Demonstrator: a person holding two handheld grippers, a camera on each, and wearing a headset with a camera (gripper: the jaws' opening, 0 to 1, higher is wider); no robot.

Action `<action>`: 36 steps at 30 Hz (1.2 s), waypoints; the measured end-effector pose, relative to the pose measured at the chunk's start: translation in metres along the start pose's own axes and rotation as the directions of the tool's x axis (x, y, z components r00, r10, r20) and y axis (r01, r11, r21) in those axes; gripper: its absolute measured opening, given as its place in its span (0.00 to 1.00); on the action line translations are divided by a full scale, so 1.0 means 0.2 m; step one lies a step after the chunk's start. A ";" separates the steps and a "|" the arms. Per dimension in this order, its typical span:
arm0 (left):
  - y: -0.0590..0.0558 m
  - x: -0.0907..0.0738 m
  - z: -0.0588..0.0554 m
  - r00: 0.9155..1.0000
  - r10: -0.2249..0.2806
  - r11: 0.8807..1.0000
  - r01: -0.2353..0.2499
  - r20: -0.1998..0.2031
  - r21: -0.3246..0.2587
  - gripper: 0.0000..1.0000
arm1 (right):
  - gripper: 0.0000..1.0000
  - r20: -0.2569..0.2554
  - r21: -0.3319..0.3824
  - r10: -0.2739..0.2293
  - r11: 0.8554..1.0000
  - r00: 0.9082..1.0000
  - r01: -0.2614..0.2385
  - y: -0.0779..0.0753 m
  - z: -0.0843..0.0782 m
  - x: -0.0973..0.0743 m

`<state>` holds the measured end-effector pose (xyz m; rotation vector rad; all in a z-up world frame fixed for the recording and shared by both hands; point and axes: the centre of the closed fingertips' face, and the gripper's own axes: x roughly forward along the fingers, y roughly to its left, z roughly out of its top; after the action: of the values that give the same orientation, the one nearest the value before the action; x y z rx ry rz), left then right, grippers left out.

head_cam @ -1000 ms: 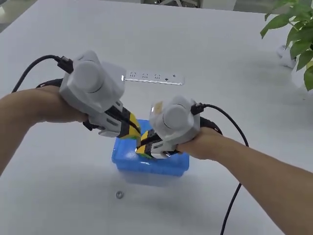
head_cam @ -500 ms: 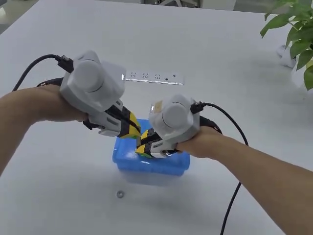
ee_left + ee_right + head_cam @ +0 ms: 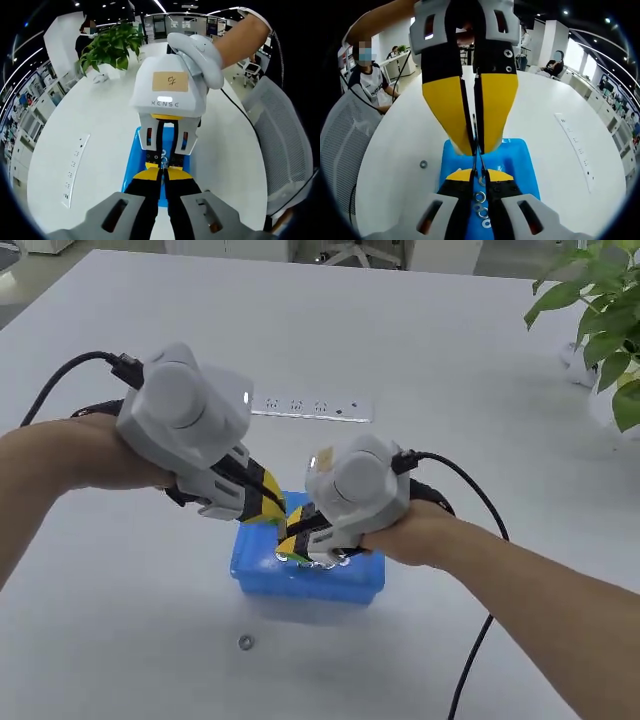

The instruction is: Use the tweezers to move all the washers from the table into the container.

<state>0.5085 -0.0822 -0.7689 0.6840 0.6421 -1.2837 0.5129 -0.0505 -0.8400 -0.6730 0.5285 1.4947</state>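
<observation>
Grippers unmoved: left gripper (image 3: 476,146) and right gripper (image 3: 480,177) stay clenched on tweezers (image 3: 478,162) over blue container (image 3: 300,582). Right gripper reads "XENSE". Several washers (image 3: 480,197) inside container, one washer (image 3: 246,642) on table (image 3: 450,370) near container.

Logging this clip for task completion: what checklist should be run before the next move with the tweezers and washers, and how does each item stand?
1. tweezers clamped in left tongs: ok.
2. Tweezer tips over the blue container: ok.
3. Tips holding a washer: cannot tell.
4. dropped washers lying inside the container: ok.
5. table free of washers: not ok, one stray washer lies on it, apart from the container.
6. right tongs grip: cannot tell.
</observation>
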 end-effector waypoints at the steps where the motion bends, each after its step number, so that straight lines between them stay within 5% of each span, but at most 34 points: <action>1: 0.00 -0.01 0.01 1.000 0.000 1.000 0.000 0.000 0.001 0.07 | 0.11 0.001 -0.002 -0.002 1.000 1.000 0.002 0.00 0.01 -0.01; 23: -0.11 -0.14 0.10 1.000 0.010 0.999 -0.009 0.000 0.031 0.06 | 0.11 0.014 -0.037 -0.034 0.999 0.999 0.035 0.10 0.11 -0.13; 36: -0.24 -0.17 0.08 1.000 0.001 1.000 0.000 -0.018 0.031 0.06 | 0.11 0.022 -0.050 -0.020 0.999 1.000 0.022 0.23 0.14 -0.13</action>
<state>0.4570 -0.0797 -0.7375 0.7218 0.6382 -1.2901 0.4643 -0.0519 -0.8064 -0.6989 0.4678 1.4978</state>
